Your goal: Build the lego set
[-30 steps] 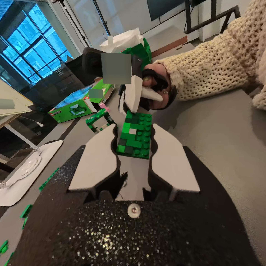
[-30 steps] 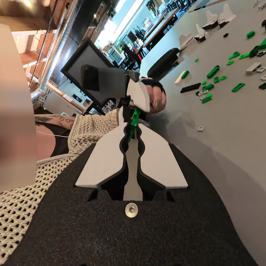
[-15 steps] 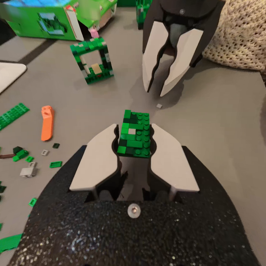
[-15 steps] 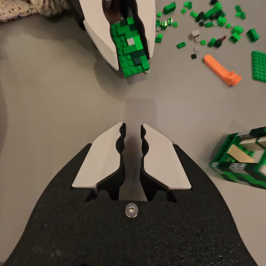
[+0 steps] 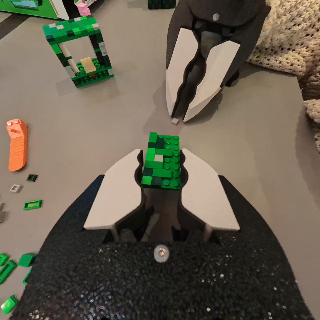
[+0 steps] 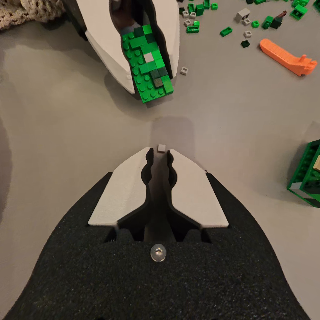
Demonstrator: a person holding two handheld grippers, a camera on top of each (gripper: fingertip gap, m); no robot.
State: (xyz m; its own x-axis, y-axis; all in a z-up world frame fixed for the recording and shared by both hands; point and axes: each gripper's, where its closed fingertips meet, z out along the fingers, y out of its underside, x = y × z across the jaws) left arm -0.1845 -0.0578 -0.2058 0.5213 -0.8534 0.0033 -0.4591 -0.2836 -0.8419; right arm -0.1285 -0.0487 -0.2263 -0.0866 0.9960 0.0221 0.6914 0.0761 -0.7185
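right gripper (image 6: 160,150) lowered | grey tile (image 6: 161,148) at tips | jaws apart

A green studded plate (image 5: 162,166), half covered with smooth green, dark green and one grey tile, is clamped between the left tool's fingers. A small grey tile (image 6: 161,148) lies flat on the tabletop. A green window-like frame (image 5: 78,52) stands upright.
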